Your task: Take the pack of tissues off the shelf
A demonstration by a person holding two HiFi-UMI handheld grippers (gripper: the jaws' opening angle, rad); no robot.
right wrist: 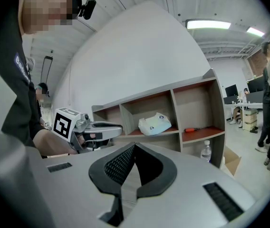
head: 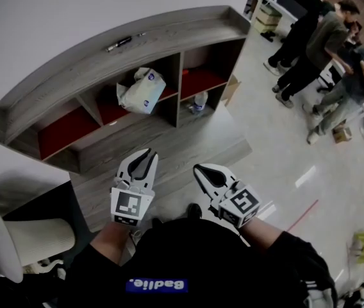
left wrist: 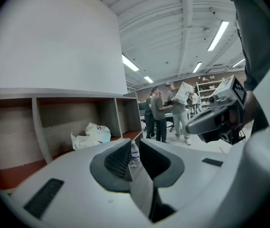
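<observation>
The pack of tissues point(head: 141, 90), white and crumpled with a blue mark, lies on the red board of the middle compartment of the grey wooden shelf point(head: 73, 66). It also shows in the left gripper view as the pack point(left wrist: 91, 134) and in the right gripper view as the pack point(right wrist: 155, 124). My left gripper point(head: 145, 157) hovers well short of the shelf, its jaws a narrow slit apart with nothing between them. Beside it my right gripper point(head: 198, 169) is shut and empty. Both point toward the shelf over a grey wooden base.
A water bottle point(head: 199, 101) stands in the lower right compartment. A pen point(head: 119, 43) lies on the shelf top, and a screwdriver point(right wrist: 194, 129) on the right red board. Several people point(head: 310, 37) stand at the far right. A chair point(head: 15, 239) is at my left.
</observation>
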